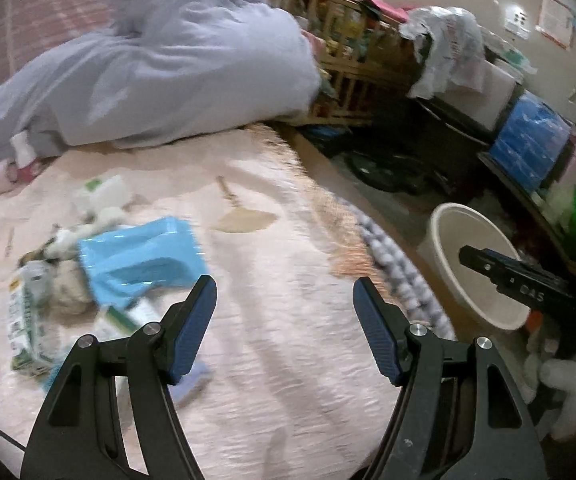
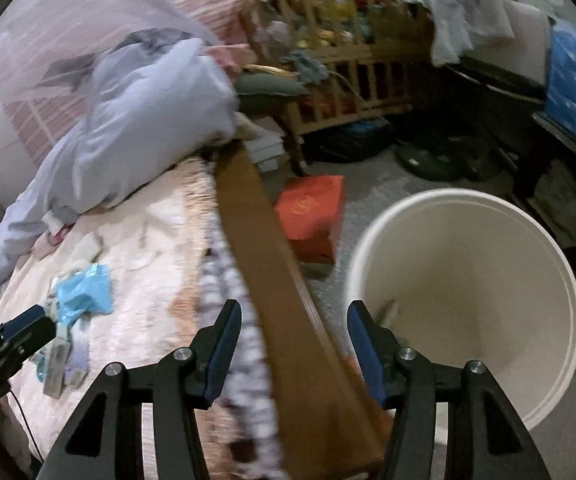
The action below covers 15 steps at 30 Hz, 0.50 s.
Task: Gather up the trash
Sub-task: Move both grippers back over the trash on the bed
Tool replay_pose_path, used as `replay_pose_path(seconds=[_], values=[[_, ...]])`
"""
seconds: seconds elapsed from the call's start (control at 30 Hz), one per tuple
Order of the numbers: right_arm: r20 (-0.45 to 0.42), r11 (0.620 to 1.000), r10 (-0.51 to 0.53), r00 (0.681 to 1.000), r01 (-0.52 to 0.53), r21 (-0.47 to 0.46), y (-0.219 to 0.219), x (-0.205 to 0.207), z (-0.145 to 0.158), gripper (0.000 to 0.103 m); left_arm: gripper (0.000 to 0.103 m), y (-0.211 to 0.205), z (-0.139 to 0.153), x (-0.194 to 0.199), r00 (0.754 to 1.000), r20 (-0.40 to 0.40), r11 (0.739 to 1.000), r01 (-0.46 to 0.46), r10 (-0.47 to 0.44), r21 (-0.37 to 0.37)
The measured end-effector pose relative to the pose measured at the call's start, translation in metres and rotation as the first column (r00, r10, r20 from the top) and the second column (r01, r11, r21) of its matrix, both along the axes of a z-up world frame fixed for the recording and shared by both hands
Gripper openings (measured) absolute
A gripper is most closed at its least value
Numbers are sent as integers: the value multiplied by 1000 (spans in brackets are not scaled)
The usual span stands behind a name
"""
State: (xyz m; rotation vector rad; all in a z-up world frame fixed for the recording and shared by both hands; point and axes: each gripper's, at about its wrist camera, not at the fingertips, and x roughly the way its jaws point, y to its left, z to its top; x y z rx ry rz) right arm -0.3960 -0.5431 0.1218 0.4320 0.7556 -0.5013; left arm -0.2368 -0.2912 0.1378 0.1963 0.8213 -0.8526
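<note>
Right wrist view: right claw empty, jaws parted with nothing between them, poised over the wooden bed rail just beside the white bin. Something small and pale lying low inside the bin, too blurred to name. Left wrist view: left claw also gaping and empty, above the pink quilt on the bed. Remaining trash well away from the bin on the quilt: a light-blue plastic wrapper, a green-and-white carton beside it, crumpled paper scraps a little farther from the bin.

Likely step: going back for the next piece. Best taken one item at a time, starting with the blue wrapper. Worth pinching a raised fold rather than the flat face, and keeping the quilt out of the pinch. Worth lifting clear of the bed rail before crossing to the bin, and releasing only once well inside its rim.
</note>
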Motion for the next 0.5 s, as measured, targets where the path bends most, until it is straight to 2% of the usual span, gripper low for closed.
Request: replay_pose_path(seconds=[0.1, 0.23, 0.5], values=[[12, 999, 35, 999, -35, -36, 22, 14, 6, 54, 70, 18, 3, 4, 998, 50, 999, -50, 50, 12], [24, 992, 103, 994, -101, -76, 56, 38, 12, 64, 70, 40, 7, 13, 992, 81, 995, -96, 94, 16], [-2, 963, 252, 968, -251, -97, 117, 87, 11, 64, 70, 100, 5, 43, 973, 95, 976, -216, 212, 38]])
